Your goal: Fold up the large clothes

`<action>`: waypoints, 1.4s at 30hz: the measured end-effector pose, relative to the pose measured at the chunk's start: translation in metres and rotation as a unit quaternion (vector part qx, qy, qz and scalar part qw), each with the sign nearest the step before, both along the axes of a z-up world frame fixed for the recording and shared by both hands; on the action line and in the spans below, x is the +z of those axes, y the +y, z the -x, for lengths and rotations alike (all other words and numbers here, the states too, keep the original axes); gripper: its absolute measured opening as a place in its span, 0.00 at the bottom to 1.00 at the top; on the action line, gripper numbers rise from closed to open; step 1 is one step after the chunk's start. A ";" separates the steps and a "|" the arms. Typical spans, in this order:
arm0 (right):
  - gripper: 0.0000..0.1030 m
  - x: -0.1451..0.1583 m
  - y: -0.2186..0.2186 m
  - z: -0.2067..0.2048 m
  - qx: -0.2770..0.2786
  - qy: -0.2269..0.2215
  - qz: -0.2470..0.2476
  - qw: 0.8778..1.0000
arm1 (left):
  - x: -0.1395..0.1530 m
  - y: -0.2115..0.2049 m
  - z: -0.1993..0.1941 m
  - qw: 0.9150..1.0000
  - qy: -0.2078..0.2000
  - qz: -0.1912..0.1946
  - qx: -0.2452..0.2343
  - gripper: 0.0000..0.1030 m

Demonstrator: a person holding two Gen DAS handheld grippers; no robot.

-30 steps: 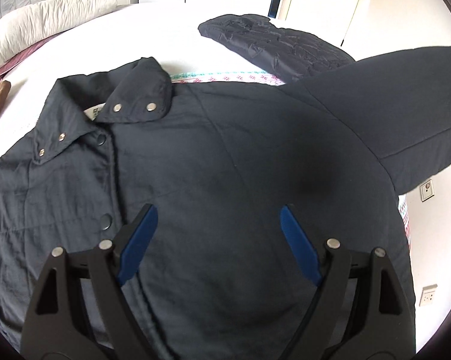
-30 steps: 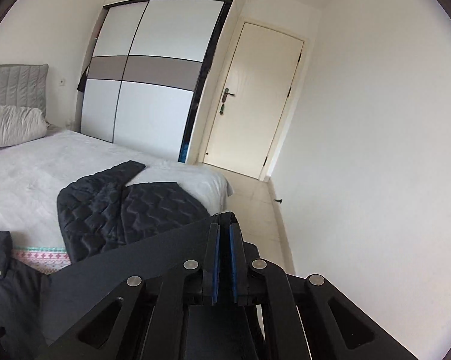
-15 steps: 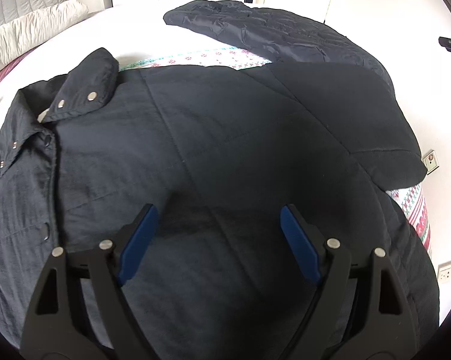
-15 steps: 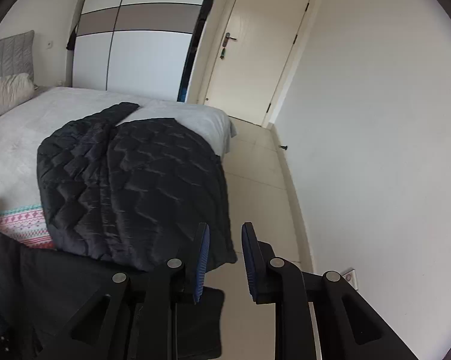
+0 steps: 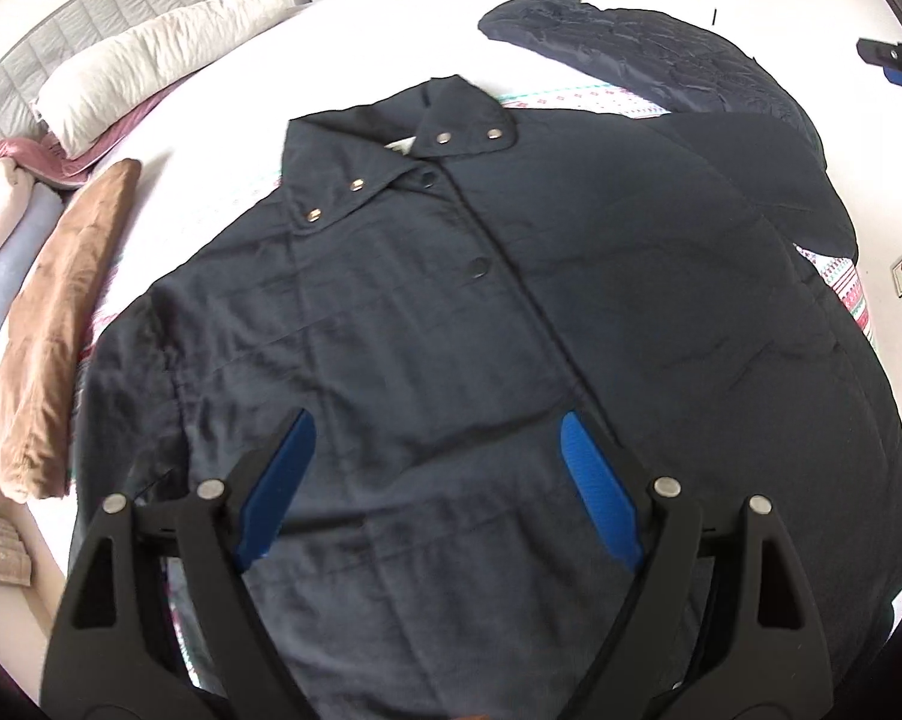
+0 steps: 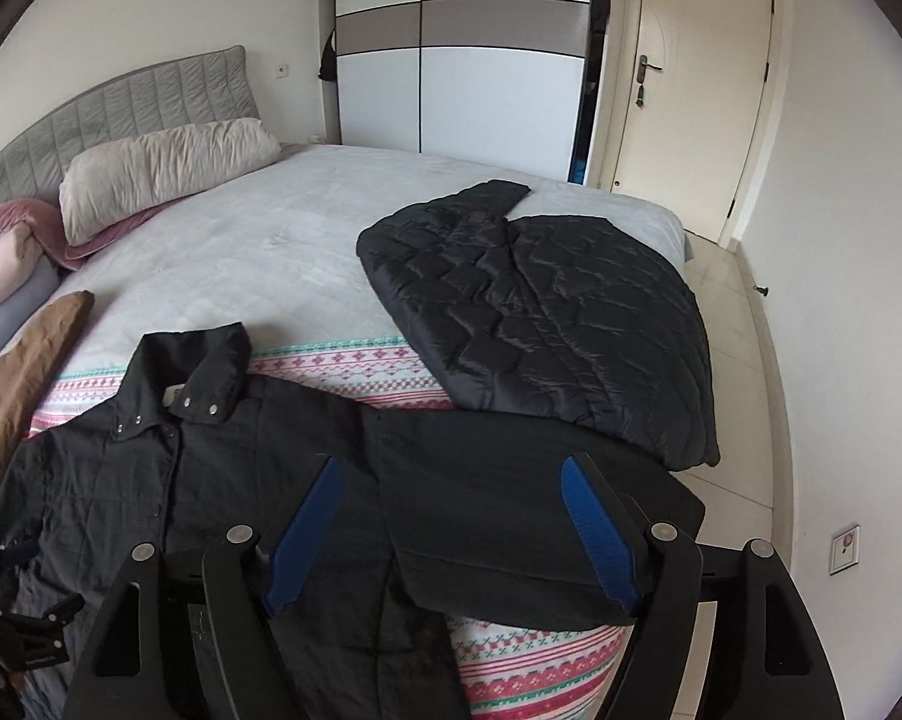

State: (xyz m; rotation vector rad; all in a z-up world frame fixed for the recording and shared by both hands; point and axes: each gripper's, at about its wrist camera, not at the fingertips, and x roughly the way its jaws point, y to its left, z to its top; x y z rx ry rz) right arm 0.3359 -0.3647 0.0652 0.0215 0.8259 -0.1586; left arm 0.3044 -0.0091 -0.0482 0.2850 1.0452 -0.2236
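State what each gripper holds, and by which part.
Nothing. The left gripper and the right gripper are both open above the dark navy snap-button jacket, fingers clear of the fabric.

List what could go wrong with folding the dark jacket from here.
1. The dark jacket has its sleeve folded in near the bed edge; it could slide off toward the floor.
2. The quilted jacket lies close beside it and may get snagged in the next fold.
3. Both the left hand-held gripper and right hand-held gripper are open, so nothing pins the fabric.
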 end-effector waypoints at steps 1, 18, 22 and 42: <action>0.78 0.000 0.013 0.006 0.009 0.007 -0.003 1.000 | 0.003 0.017 0.006 1.000 0.004 0.003 0.012 0.82; 0.80 -0.077 0.184 0.074 0.171 0.109 -0.003 0.979 | -0.021 0.378 0.113 0.948 0.002 0.078 0.309 0.82; 0.80 -0.091 0.196 0.074 0.182 0.118 -0.010 0.976 | -0.048 0.448 0.127 0.922 -0.009 0.102 0.374 0.82; 0.80 -0.138 0.180 0.073 0.152 0.170 -0.064 0.971 | -0.073 0.482 0.110 0.869 -0.056 0.131 0.473 0.06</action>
